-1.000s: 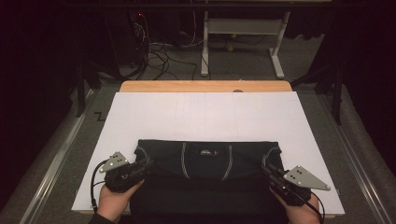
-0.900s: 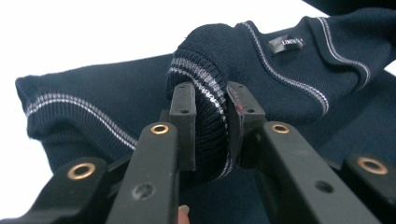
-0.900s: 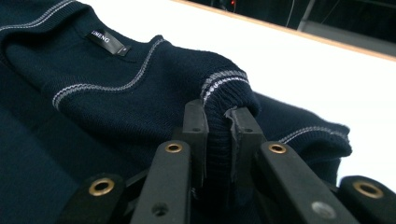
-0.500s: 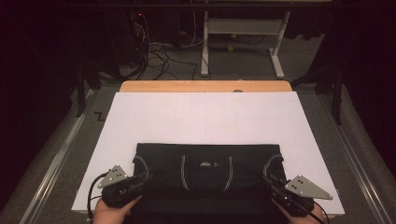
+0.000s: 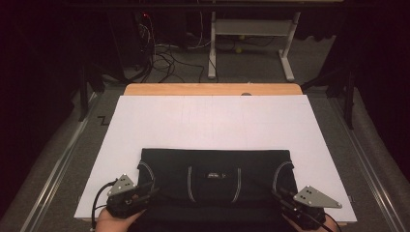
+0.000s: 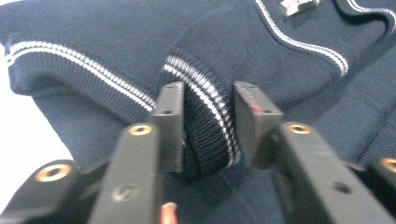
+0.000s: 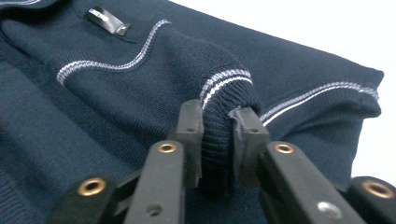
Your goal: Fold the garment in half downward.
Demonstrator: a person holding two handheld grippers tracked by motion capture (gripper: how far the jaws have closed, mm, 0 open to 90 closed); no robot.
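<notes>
A white sheet is covering most of the wooden table, leaving a strip of wood showing along the far edge. A dark navy sweater with thin pale stripes is lying folded on the sheet at the near edge of the table, centred between the two sides, with a small label showing in its middle.

The left gripper is sitting at the sweater's near left corner, held in a hand at the table's near edge. In the left gripper view its jaws are standing a little apart, pinching a ribbed, striped cuff bunched up between them.

The right gripper is sitting at the sweater's near right corner. In the right gripper view its jaws are standing closer together, squeezing another ribbed cuff, which is rising in a fold above the pads.
</notes>
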